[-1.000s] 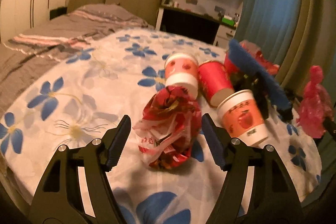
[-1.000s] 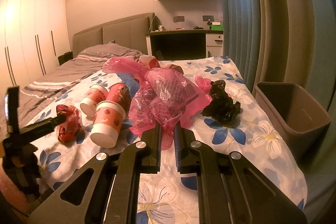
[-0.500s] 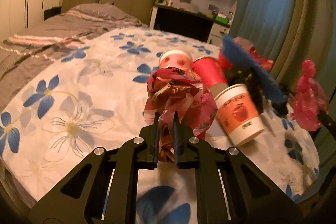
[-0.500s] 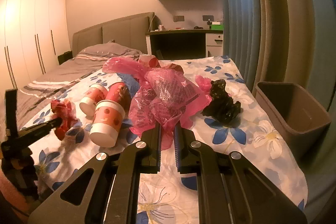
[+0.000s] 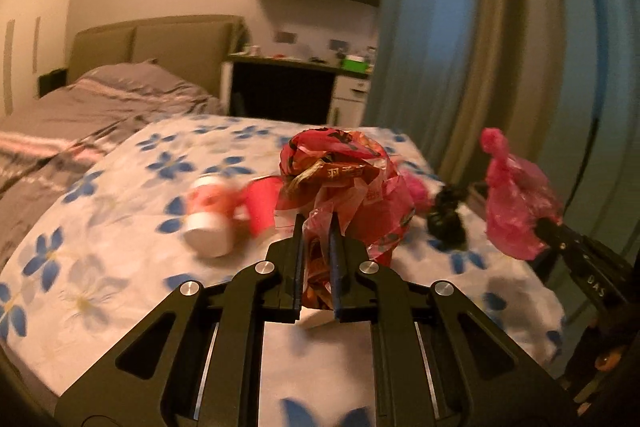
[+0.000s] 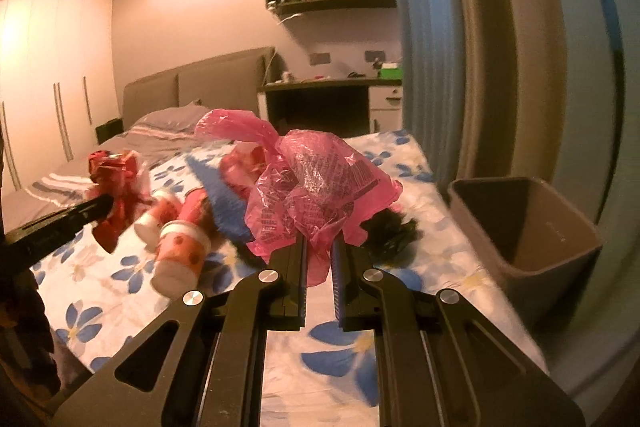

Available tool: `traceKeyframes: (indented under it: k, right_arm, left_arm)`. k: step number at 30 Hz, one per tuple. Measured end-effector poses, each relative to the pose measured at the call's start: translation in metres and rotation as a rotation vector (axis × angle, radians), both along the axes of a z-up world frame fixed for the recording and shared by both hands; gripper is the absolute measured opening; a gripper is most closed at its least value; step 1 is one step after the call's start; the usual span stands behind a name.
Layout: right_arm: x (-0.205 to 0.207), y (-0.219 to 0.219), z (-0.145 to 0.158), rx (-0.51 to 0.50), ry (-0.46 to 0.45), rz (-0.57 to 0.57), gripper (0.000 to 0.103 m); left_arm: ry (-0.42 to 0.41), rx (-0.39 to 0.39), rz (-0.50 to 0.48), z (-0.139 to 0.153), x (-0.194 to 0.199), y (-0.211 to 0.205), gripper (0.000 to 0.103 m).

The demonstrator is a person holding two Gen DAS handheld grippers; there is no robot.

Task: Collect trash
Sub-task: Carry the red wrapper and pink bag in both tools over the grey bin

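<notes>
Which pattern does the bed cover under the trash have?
The bed cover is white with blue flowers, clearest in the right wrist view.

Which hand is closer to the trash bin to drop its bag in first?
Right. The right hand-held gripper, shut on the pink bag, has the brown bin just to its right. The left hand-held gripper, holding the red bag, shows no bin in its view.

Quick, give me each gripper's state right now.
Left gripper: shut on the red printed bag.
Right gripper: shut on the pink plastic bag.
</notes>
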State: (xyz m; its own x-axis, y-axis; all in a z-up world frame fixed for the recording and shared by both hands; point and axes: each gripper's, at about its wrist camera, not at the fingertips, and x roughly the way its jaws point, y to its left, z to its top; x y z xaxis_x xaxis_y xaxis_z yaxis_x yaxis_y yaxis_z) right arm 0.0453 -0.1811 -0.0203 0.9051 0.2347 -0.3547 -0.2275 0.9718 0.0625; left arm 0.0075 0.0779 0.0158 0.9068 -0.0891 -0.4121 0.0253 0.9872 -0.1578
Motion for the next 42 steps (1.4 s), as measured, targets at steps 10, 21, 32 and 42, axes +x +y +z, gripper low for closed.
traceKeyframes:
  k: [10,21,32,42]
  right_arm:
    - [0.005,-0.068,0.013,-0.009,-0.066,-0.143,0.011]
    - [0.028,-0.152,0.014,0.019,-0.092,-0.297,0.011]
    - [0.050,-0.184,0.005,0.047,-0.084,-0.352,0.011]
    - [0.067,-0.189,-0.001,0.056,-0.058,-0.371,0.011]
  left_arm:
    - [-0.028,0.016,-0.211,0.015,0.046,-0.114,0.010]
    - [-0.057,0.046,-0.353,0.020,0.097,-0.220,0.010]
    - [-0.010,0.057,-0.411,-0.003,0.146,-0.280,0.010]
    - [0.036,0.033,-0.431,-0.015,0.165,-0.305,0.010]
